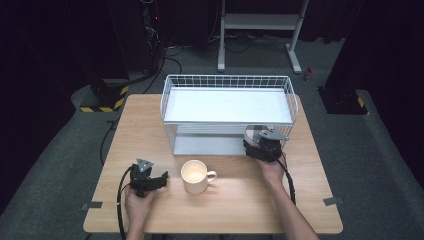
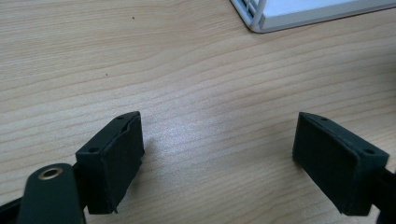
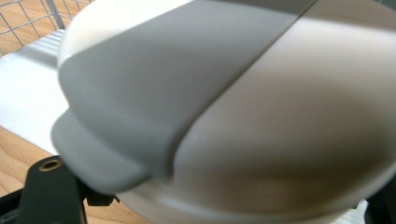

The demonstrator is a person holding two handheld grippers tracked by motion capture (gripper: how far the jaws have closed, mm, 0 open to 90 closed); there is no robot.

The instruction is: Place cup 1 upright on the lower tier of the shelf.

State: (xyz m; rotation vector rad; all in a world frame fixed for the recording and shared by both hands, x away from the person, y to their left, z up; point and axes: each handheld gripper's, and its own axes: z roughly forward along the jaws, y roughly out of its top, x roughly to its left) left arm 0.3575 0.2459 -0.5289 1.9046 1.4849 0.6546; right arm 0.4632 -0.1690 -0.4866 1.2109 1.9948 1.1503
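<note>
1. Wooden table [image 1: 150, 125]: bore every item listed below; its bare grain lay under the left gripper's jaws.
2. White wire rack [image 1: 227, 80], two-tiered, with a flat white shelf: stood at the table's far middle and serves here as the landmark.
3. Grey-and-cream bowl [image 1: 255, 134]: round, in two tones, probably glazed ceramic or hard plastic. It was at the rack's front right corner, level with the lower tier's opening, carried by the right gripper. Judged stiff, smooth and slippery, of moderate weight, and liable to chip if knocked on the wire. The rim looked the surest hold, with a pad either side of the wall.
4. Cream mug [image 1: 195, 176]: upright, handle to the right, in front of the rack near the table's middle, untouched. Judged rigid and breakable; best taken by the handle or across the rim.
5. Right gripper [image 1: 263, 145]: at the rack's front right corner, closed on the bowl, which crowded its own camera.
6. Left gripper [image 2: 219, 158]: in front of the rack and left of the mug, jaws apart, nothing between them.
</note>
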